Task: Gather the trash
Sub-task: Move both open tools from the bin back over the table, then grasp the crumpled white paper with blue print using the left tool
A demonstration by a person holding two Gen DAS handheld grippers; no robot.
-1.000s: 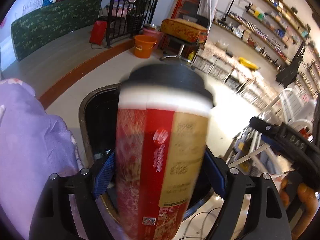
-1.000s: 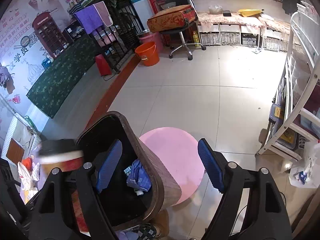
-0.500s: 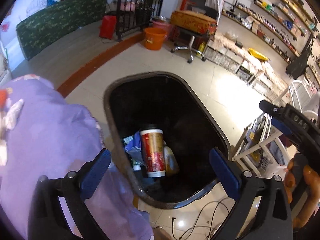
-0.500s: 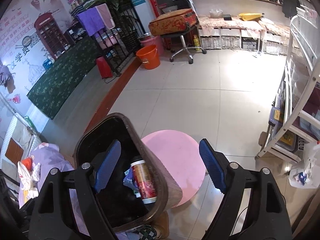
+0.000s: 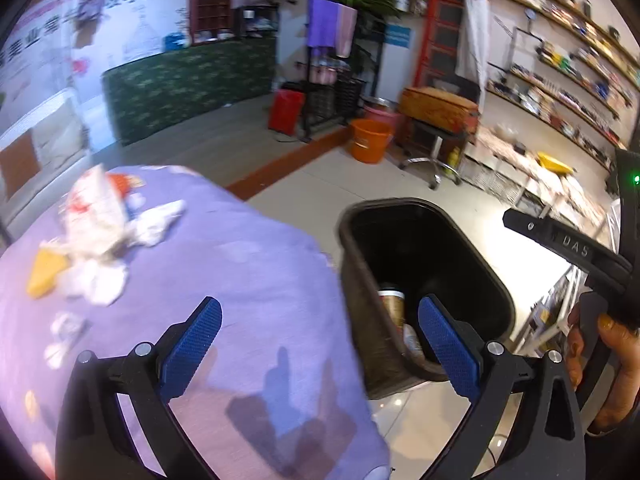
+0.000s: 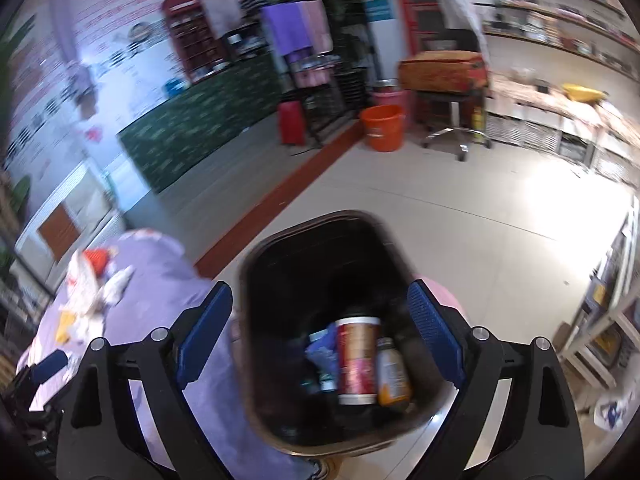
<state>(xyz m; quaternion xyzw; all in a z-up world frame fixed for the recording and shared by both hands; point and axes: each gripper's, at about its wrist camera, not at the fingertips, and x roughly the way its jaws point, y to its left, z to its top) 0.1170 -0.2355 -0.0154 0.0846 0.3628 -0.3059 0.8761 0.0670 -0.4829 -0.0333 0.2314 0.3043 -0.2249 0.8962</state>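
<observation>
I judge this a small shop or salon. Long wall shelves (image 5: 576, 60) carry rows of small products, a green patterned counter (image 5: 188, 84) fronts a postered wall (image 6: 100, 40), and a swivel stool (image 6: 452, 92) stands on the tiled floor (image 6: 460, 208).

A red paper cup (image 6: 357, 360) stands upright inside the dark bin (image 6: 256, 360); crumpled white wrappers (image 5: 100, 240) lie at ten o'clock on the purple worktop (image 5: 248, 280).
</observation>
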